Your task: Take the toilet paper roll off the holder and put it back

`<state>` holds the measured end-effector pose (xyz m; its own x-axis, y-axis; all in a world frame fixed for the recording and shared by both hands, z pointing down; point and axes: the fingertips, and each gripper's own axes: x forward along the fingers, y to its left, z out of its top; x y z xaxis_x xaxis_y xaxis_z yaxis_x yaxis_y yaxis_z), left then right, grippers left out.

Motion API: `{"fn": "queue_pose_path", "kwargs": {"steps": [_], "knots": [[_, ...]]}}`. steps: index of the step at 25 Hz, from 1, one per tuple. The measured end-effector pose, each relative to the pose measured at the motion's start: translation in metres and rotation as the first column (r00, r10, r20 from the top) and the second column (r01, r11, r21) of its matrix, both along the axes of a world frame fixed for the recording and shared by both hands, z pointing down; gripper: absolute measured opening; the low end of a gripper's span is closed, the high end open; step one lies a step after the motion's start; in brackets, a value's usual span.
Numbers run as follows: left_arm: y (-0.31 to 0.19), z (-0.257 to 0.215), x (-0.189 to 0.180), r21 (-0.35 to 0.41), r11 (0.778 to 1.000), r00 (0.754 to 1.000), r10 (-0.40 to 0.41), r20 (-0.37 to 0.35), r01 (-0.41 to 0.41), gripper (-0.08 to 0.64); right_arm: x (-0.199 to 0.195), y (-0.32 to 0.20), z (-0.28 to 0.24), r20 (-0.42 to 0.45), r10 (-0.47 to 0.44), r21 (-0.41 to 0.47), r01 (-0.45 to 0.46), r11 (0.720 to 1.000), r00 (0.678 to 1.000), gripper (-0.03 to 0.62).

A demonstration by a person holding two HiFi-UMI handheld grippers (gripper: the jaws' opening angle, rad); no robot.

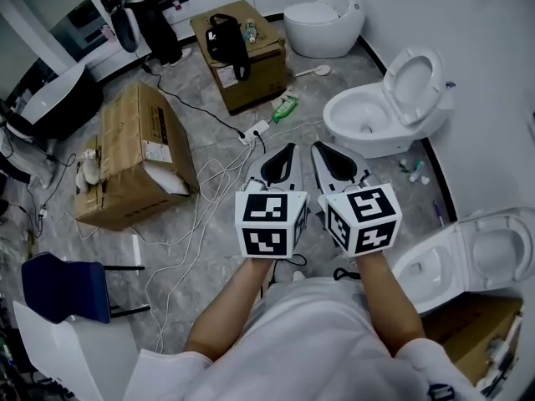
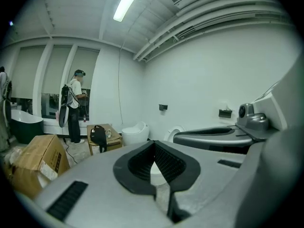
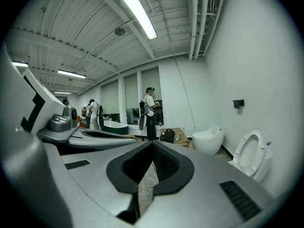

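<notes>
I see no toilet paper roll in any view. A small black wall fitting (image 2: 163, 107) hangs on the white wall ahead, with a second one (image 2: 225, 113) to its right; the right gripper view shows one such fitting (image 3: 238, 103) above the toilets. My left gripper (image 1: 289, 149) and right gripper (image 1: 319, 149) are held side by side in front of my chest, pointing forward over the floor. The left gripper (image 2: 153, 144) has its jaws together with nothing between them. The right gripper (image 3: 152, 144) is likewise shut and empty.
An open toilet (image 1: 393, 107) stands ahead on the right, an egg-shaped one (image 1: 322, 23) farther back, and a third (image 1: 468, 257) close by my right side. Cardboard boxes (image 1: 134, 157) (image 1: 242, 53), white cables (image 1: 209, 195), a green bottle (image 1: 286, 107) and a blue chair (image 1: 63, 286) crowd the floor. A person (image 2: 73, 106) stands by the windows.
</notes>
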<state>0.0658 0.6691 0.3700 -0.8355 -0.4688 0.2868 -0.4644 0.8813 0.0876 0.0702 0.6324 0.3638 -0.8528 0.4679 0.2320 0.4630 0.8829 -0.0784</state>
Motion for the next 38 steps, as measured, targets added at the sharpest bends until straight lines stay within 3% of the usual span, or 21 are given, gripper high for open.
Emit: {"fn": "queue_pose_path", "kwargs": {"steps": [11, 23, 29, 38], "knots": [[-0.081, 0.008, -0.037, -0.018, 0.994, 0.994, 0.112, -0.003, -0.112, 0.005, -0.036, -0.084, 0.006, -0.001, 0.115, -0.014, -0.115, 0.993, 0.993, 0.002], [-0.23, 0.01, -0.093, -0.011, 0.973, 0.973, 0.231, -0.013, -0.232, 0.005, -0.085, -0.224, 0.013, -0.022, 0.214, -0.015, -0.214, 0.977, 0.977, 0.002], [-0.317, 0.015, -0.113, -0.015, 0.949, 0.948, 0.315, -0.038, -0.315, 0.005, -0.104, -0.311, 0.014, -0.027, 0.298, -0.016, -0.299, 0.954, 0.954, 0.002], [-0.45, 0.014, -0.126, -0.023, 0.89, 0.89, 0.454, -0.046, -0.455, 0.005, -0.117, -0.441, 0.012, -0.025, 0.431, -0.031, -0.431, 0.902, 0.902, 0.002]]}}
